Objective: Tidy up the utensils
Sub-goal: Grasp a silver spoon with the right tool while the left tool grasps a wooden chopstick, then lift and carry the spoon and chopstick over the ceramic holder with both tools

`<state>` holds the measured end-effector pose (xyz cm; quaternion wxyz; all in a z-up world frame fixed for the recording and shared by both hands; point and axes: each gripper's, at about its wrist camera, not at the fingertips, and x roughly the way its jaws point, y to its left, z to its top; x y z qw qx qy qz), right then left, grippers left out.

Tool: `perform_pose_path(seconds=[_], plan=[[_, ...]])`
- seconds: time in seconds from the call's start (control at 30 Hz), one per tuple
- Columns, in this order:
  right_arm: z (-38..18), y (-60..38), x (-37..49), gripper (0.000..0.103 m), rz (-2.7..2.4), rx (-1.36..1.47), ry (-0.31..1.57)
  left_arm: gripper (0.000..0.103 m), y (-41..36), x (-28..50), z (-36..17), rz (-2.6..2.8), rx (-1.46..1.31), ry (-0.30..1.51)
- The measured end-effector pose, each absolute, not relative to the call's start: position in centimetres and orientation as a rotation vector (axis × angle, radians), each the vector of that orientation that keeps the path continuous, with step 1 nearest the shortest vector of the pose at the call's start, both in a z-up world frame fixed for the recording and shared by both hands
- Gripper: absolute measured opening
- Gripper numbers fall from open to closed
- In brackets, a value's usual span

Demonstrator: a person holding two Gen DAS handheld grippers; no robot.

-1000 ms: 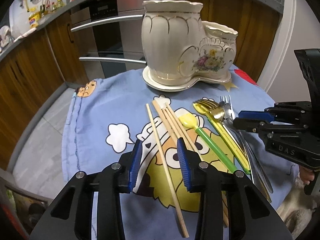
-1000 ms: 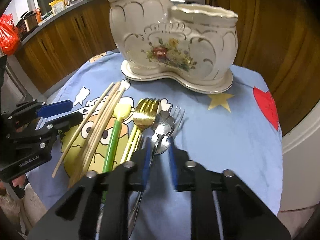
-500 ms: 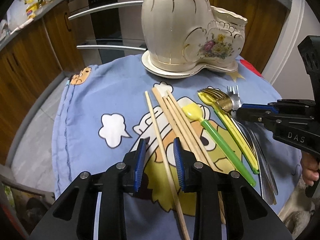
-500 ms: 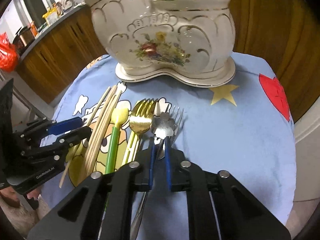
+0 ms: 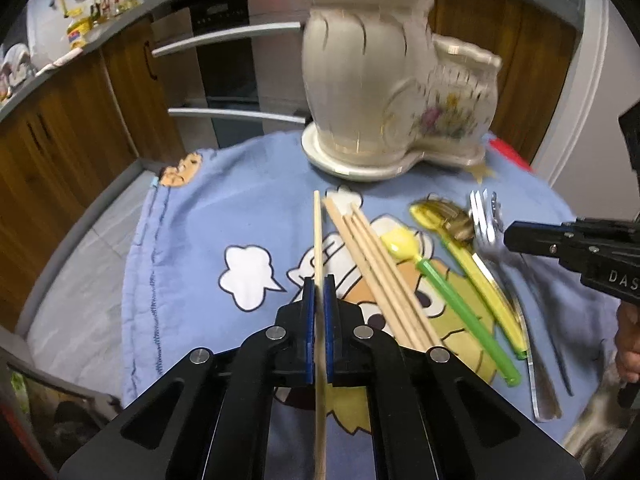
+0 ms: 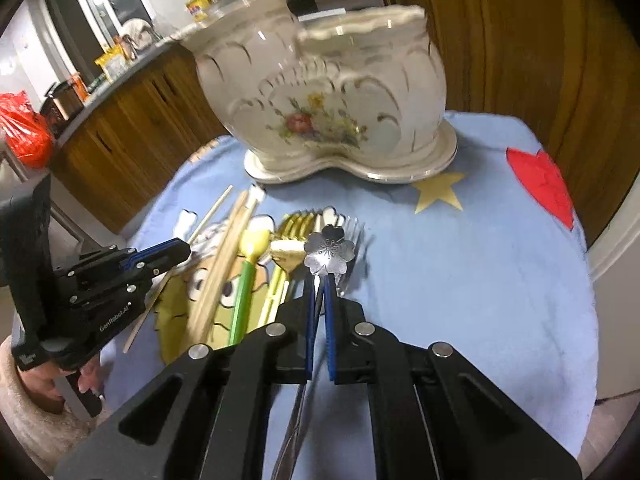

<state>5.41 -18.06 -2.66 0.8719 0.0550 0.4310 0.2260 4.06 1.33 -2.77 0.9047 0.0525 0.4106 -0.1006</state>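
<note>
left wrist view: the left tongs (image 5: 319, 292) pinch one wooden chopstick (image 5: 317, 236) that points at the white flowered holder (image 5: 384, 92). the right tongs (image 6: 319, 284) pinch the flower-tipped silver spoon (image 6: 330, 249), near the holder. other chopsticks (image 5: 376, 264) lie beside it on the blue cloth (image 5: 224, 208).

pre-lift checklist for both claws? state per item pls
1. Left claw shut on single chopstick: ok.
2. Right claw shut on flower-head spoon handle: ok.
3. Only one utensil in the right claw, with a silver fork right beside it: cannot tell.
4. Ceramic holder upright on its base, openings facing up: ok.
5. Other three chopsticks outside the left claw: ok.
6. Spoon head free of the gold fork: cannot tell.
</note>
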Motion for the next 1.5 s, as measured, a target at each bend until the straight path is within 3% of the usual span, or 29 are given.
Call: perform_pose_path(seconds=[0.2, 0.5, 0.9, 1.03, 1.07, 1.23, 1.5], plan=[[-1.3, -18.1, 3.8, 0.003, 0.493, 0.074, 0.807, 0.005, 2.6, 2.9, -0.6, -0.218, 0.024, 0.765], [-3.3, -17.3, 4.3, 0.002, 0.464, -0.026, 0.92, 0.005, 2.3, 2.7, -0.6, -0.243, 0.028, 0.778], [-3.8, -17.7, 3.7, 0.014, 0.433, -0.068, 0.999, 0.005, 2.4, 2.4, -0.7, -0.253, 0.021, 0.778], [-4.0, -16.9, 4.0, 0.014, 0.411, -0.088, 0.969, 0.005, 2.4, 2.4, -0.7, -0.251, 0.012, 0.777], [-4.1, -16.9, 4.0, 0.007, 0.407, -0.087, 0.961, 0.005, 2.5, 2.4, -0.7, -0.252, 0.01, 0.779], [-3.7, -17.5, 4.0, 0.003, 0.429, -0.02, 0.928, 0.005, 2.7, 2.0, 0.0, -0.263, -0.014, 0.747], [1.3, -18.7, 2.3, 0.002, 0.446, 0.02, 0.672, 0.005, 3.4, 2.2, 4.6, -0.307, -0.126, 0.56]])
